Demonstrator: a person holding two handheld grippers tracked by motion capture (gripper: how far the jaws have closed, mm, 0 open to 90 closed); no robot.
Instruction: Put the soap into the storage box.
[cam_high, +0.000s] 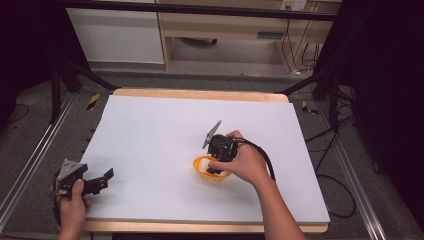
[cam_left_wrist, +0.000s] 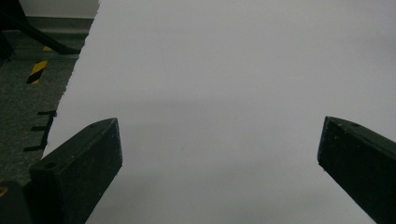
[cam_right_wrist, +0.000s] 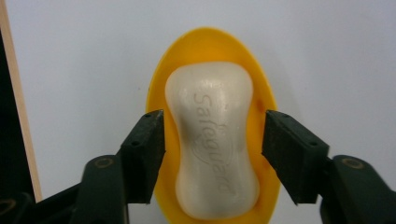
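Overhead, in the high view, the right gripper (cam_high: 216, 166) is held by a hand over a yellow soap dish (cam_high: 206, 170) that lies right of the middle of the white surface (cam_high: 165, 130). The left gripper (cam_high: 102, 180) is held at the near left corner of the surface, well apart from the dish, with its jaws spread

Next, in the left gripper view, the two black jaws of the left gripper (cam_left_wrist: 219, 149) are seen wide apart with nothing but bare white surface (cam_left_wrist: 224, 70) between them

Lastly, in the right gripper view, a white bar of soap (cam_right_wrist: 212, 140) is seen lying in the soap dish (cam_right_wrist: 210, 44). The right gripper (cam_right_wrist: 214, 137) is open, its jaws set on either side of the soap at its waist; a narrow gap is seen at the right jaw, while contact at the left cannot be told
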